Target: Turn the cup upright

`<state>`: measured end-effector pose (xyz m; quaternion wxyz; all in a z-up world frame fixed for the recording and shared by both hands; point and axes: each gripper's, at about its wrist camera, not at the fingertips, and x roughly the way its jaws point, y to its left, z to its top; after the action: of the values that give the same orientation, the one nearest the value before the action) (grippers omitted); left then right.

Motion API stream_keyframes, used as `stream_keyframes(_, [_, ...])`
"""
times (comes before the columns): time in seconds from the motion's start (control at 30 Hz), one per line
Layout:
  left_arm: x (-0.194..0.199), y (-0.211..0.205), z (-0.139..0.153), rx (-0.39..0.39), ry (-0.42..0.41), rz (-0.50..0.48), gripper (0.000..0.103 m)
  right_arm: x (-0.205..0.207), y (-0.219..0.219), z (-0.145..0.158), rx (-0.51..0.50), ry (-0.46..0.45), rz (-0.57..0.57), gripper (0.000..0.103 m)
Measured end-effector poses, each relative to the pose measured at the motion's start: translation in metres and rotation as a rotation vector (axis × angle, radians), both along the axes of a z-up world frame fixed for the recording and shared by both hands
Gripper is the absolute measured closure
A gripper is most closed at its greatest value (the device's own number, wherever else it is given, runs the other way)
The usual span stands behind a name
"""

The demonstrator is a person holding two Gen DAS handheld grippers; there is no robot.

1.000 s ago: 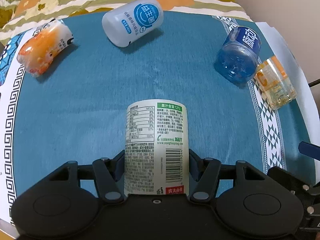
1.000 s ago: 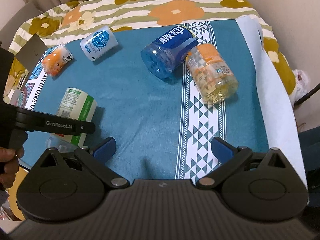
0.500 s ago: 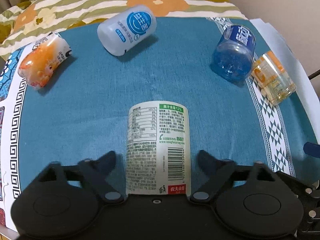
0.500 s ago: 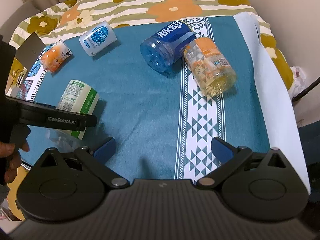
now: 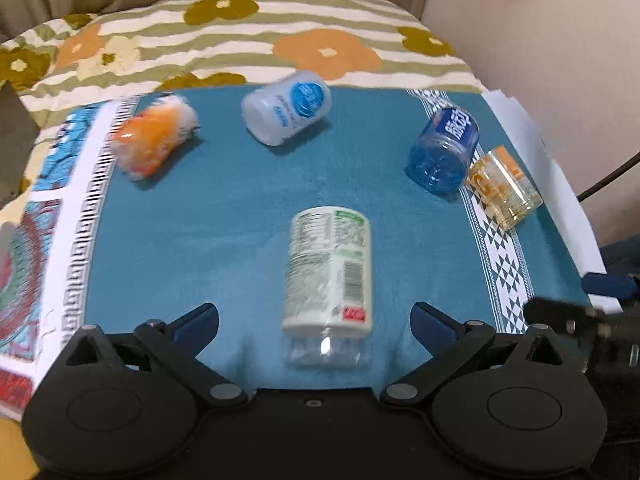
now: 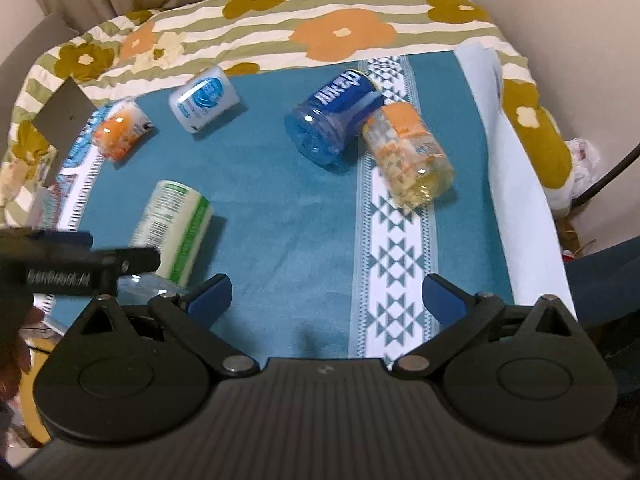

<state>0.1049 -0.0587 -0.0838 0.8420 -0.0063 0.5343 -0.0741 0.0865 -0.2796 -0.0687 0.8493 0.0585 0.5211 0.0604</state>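
Note:
A green-and-white labelled cup [image 5: 328,276] lies on its side on the teal cloth, clear end toward my left gripper [image 5: 316,326]. That gripper is open, its blue pads set wide on either side of the cup's near end and not touching it. The same cup shows in the right wrist view [image 6: 174,230], partly behind the left gripper's body. My right gripper [image 6: 326,300] is open and empty above bare cloth near the front edge.
Other cups lie on their sides: orange-and-white [image 5: 154,142], white with blue logo [image 5: 286,108], blue [image 5: 444,150] and clear orange [image 5: 504,188], the last two touching. A flowered blanket [image 5: 320,48] lies behind; a wall stands at the right.
My left gripper has let go of the green-and-white cup, opened wide and drawn back and up. The cup lies on the cloth. The right gripper has barely moved.

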Motion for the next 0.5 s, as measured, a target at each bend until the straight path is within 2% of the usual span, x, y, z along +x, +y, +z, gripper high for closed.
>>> stream_keyframes(0.13, [-0.022,0.022,0.017,-0.009,-0.036,0.01,0.0,0.011,0.005,0.012,0.058,0.036,0.022,0.0])
stream_keyframes(0.27, [-0.037,0.045,0.025,0.022,-0.077,0.027,0.0,0.028,0.024,0.021,0.081,0.051,0.062,0.0])
stream_keyframes(0.33, [-0.041,0.056,0.025,0.03,-0.086,0.028,0.0,0.038,0.035,0.021,0.114,0.073,0.073,0.0])
stream_keyframes(0.5, [-0.051,0.083,0.02,-0.032,-0.101,-0.013,0.0,0.068,0.06,0.002,0.204,0.164,0.056,0.0])
